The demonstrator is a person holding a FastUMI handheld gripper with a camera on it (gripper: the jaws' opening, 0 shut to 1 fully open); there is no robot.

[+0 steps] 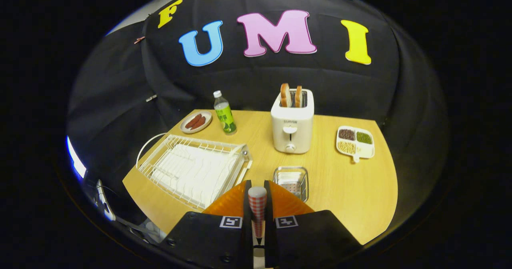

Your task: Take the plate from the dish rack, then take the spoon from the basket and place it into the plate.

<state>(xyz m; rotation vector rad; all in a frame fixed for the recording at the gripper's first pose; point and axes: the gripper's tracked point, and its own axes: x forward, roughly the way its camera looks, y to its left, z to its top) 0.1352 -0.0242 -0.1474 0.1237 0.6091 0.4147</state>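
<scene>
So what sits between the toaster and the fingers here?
In the gripper view, a small metal basket sits on the table between the toaster and the fingers, which are shut on a checked spoon handle above an orange plate.

The hand-held gripper (pixel 257 205) hides the plate's (pixel 230 201) middle.

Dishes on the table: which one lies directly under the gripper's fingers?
The orange plate, beneath the gripper shut on the checked spoon handle. The sausage dish and divided bean tray lie far beyond.
</scene>
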